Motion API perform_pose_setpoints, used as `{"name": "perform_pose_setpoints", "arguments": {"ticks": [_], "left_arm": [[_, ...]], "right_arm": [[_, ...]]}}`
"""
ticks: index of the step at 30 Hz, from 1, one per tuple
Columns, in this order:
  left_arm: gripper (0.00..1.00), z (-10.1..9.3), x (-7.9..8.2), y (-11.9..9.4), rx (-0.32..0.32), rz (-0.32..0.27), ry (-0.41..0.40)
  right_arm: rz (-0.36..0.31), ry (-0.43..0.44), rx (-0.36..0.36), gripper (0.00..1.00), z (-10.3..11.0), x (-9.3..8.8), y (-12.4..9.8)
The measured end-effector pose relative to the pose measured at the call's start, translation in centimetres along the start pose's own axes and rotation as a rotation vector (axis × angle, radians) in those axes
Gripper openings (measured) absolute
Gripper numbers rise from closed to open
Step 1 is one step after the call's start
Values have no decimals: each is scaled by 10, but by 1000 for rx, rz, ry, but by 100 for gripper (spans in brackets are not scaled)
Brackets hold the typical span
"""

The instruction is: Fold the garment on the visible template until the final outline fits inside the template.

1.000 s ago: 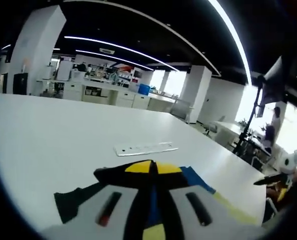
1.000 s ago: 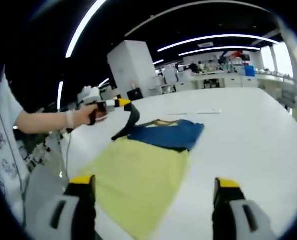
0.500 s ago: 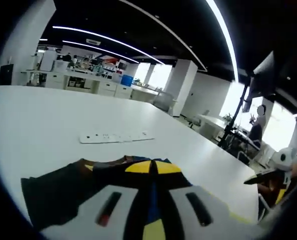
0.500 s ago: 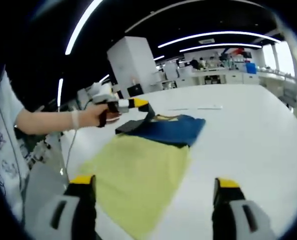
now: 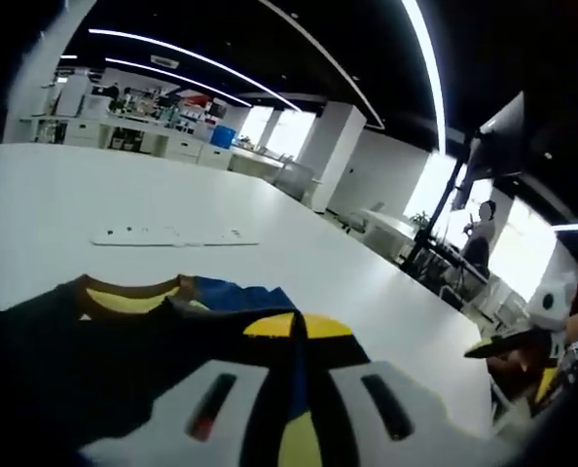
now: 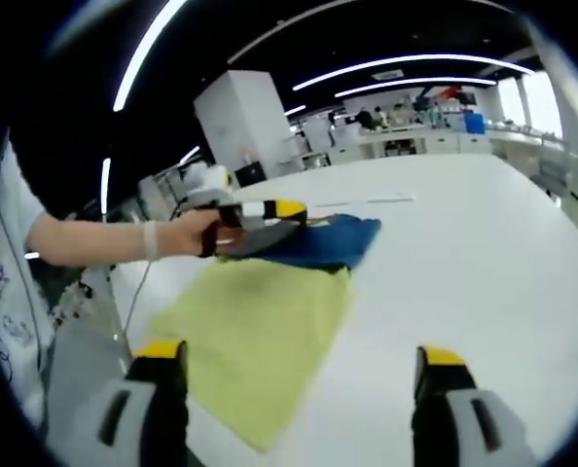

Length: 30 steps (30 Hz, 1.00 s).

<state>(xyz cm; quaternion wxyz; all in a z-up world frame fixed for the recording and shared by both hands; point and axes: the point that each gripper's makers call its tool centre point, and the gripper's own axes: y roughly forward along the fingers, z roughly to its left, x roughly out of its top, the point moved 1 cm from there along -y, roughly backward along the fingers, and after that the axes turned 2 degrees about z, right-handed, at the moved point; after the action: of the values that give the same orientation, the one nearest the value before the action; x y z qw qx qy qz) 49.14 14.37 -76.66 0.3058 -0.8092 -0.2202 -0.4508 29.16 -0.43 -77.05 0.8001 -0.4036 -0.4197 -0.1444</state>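
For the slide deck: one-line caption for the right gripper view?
Left gripper, shut on a dark sleeve, carries it over the blue garment beside the yellow template; right gripper open.

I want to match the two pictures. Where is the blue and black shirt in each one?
Left gripper view: the shirt lies low and left, its black sleeve pinched in the shut left tool.
Right gripper view: the shirt sits middle-left, at the far end of the yellow template, with the left tool over it.
Shared landmark: the white strip on the table beyond the shirt.
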Motion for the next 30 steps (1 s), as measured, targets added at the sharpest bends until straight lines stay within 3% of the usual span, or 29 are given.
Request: {"name": "perform_pose_setpoints", "arguments": {"ticks": [6,21,26,30], "left_arm": [[0,-19,-18,10,-42,46,18],[0,-20,-47,24,-45,141,26],[0,-21,-50,24,-39,148,64],[0,-31,-46,22,-91,139,79]], "right_arm": [[0,9,0,98,0,-2,1],[7,37,-11,98,-2,-9,-1],[3,46,-11,98,-2,-9,-1],[4,46,-7,98,1,-9,1]]}}
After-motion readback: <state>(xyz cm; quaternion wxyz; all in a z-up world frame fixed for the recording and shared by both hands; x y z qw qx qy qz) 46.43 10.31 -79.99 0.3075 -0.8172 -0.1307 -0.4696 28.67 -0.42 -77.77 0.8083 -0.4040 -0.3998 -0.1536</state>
